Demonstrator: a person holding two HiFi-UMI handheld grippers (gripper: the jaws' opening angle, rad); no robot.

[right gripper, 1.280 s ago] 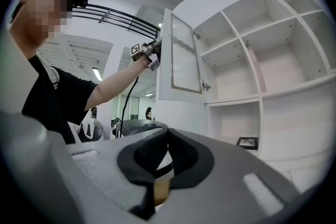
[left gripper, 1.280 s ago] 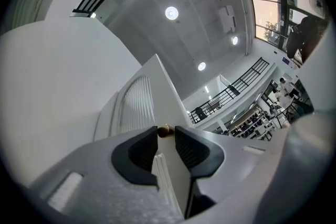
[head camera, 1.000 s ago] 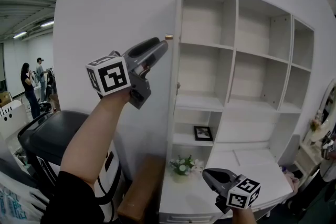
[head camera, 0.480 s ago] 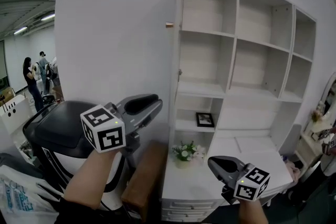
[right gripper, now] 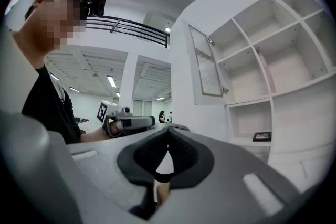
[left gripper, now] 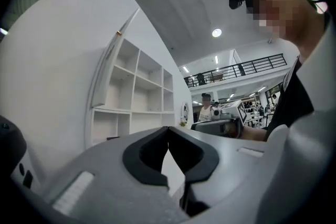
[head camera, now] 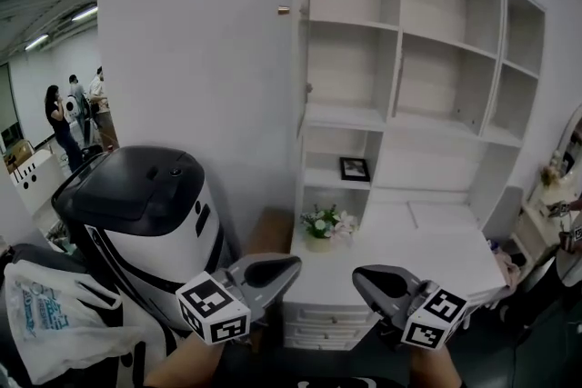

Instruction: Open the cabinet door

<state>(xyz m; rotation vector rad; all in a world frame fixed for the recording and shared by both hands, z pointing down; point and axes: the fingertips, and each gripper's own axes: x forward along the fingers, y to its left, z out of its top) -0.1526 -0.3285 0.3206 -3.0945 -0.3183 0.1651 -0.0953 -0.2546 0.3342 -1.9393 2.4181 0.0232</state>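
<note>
Left tongs [head camera: 289, 265] and right tongs [head camera: 363, 279] are both pinched together with nothing in them, low by the near edge of the white tabletop [head camera: 436, 261], while the cabinet door [head camera: 301, 59] stands open, far up, left of the shelves [head camera: 427, 41].

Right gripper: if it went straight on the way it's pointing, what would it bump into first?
Likely the flower arrangement on the white desk, or the tall white panel just beyond it. The right gripper aims across the desk that way; depth is unclear.
</note>
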